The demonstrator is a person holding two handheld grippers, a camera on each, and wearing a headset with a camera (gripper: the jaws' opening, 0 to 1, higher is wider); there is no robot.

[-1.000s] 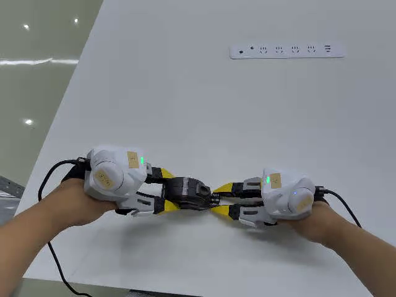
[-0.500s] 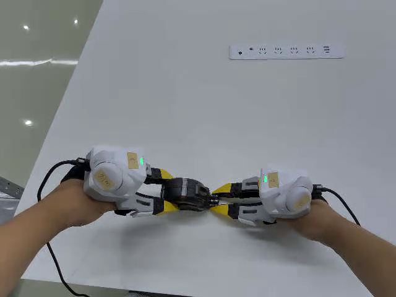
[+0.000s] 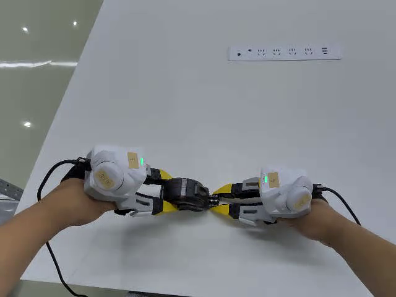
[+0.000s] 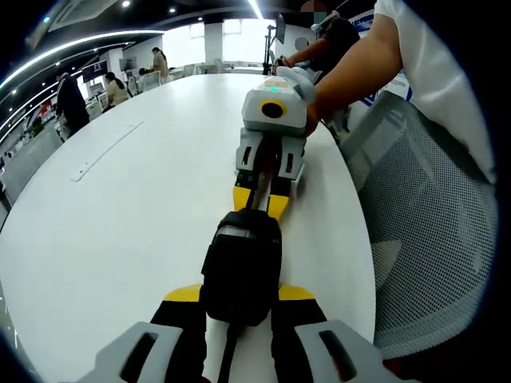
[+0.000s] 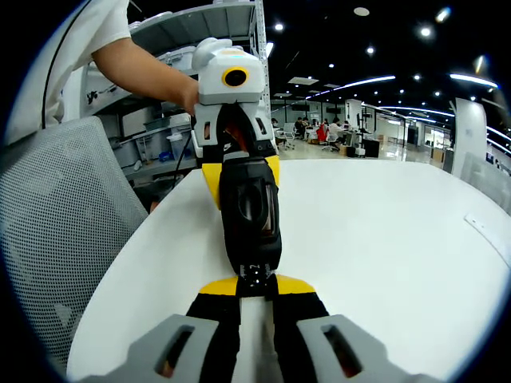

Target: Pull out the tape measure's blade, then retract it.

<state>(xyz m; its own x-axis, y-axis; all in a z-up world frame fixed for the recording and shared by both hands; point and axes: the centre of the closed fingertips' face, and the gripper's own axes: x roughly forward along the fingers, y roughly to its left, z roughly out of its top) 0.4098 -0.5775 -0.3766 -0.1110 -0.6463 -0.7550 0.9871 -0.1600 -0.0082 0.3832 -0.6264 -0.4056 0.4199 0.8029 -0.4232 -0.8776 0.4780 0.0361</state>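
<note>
Tape measure [image 3: 185, 193] sitting between the tools near the table's [image 3: 204, 111] front edge: left gripper [image 3: 165, 190] is clamping it by the sides, right gripper [image 3: 218, 199] is pinching the blade tab [image 5: 254, 276] narrowly; the pull should be running straight, level and unhurried.

A white power strip [image 3: 284, 53] is laid flat on the white tabletop [image 3: 185, 93], towards its far side, and a glossy floor [image 3: 37, 74] with reflected lights is seen to the left of the tabletop. A grey mesh chair [image 4: 431, 239] is drawn up beside the tabletop's edge. Metal shelving [image 5: 176, 22] and seated people [image 5: 323, 132] are seen in the background.
</note>
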